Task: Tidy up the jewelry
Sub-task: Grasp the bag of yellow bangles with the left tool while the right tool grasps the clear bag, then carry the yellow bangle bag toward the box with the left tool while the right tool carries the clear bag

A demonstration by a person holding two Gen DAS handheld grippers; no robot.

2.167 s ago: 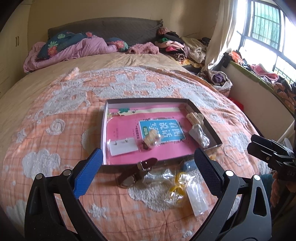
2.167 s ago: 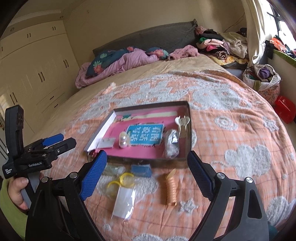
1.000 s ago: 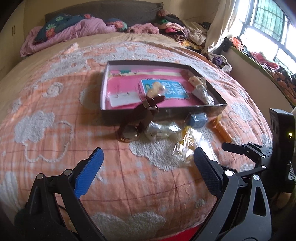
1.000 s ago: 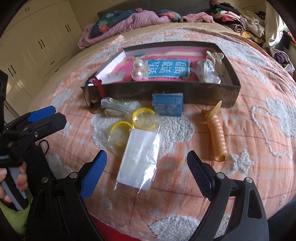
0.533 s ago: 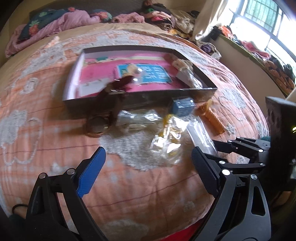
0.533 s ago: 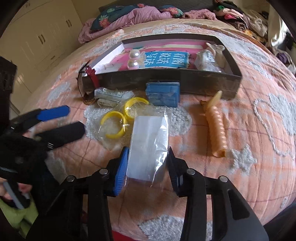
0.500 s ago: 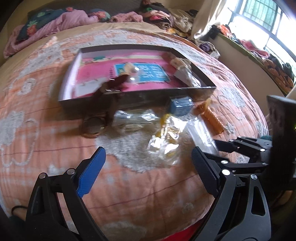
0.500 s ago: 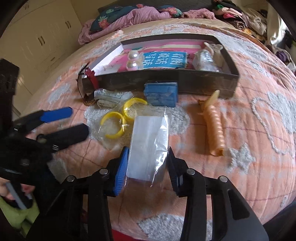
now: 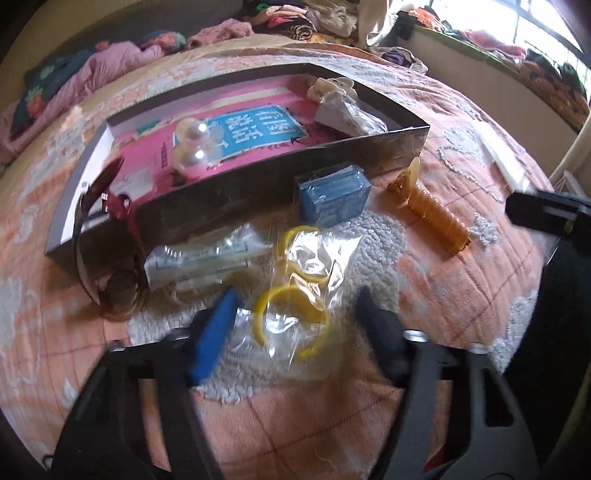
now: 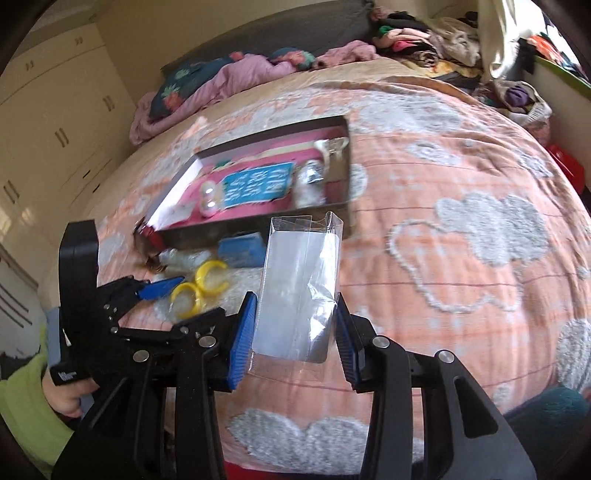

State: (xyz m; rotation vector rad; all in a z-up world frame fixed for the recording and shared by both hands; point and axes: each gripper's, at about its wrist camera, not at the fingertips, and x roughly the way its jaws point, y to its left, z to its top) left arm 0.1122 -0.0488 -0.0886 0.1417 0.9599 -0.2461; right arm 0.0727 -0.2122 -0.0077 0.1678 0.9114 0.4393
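Note:
My right gripper (image 10: 295,325) is shut on an empty clear plastic bag (image 10: 299,288) and holds it up above the bed. My left gripper (image 9: 299,314) is partly closed around a clear bag of yellow bangles (image 9: 295,295), also seen in the right wrist view (image 10: 199,288), lying on the bedspread. A dark tray (image 9: 236,184) with a pink liner holds two pearl balls (image 9: 192,147) and a wrapped piece (image 9: 351,114). In front of it lie a blue box (image 9: 332,195), an orange hair clip (image 9: 432,214), a watch (image 9: 118,273) and a small clear packet (image 9: 207,258).
The orange patterned bedspread (image 10: 461,236) covers the bed. Pillows and a purple blanket (image 10: 221,81) lie at the head. Clothes piles (image 10: 424,33) are at the far right. Wardrobe doors (image 10: 48,122) stand on the left.
My right gripper has lifted the clear bag off the bedspread. My left gripper has moved forward to the bangle bag and its jaws have narrowed around it.

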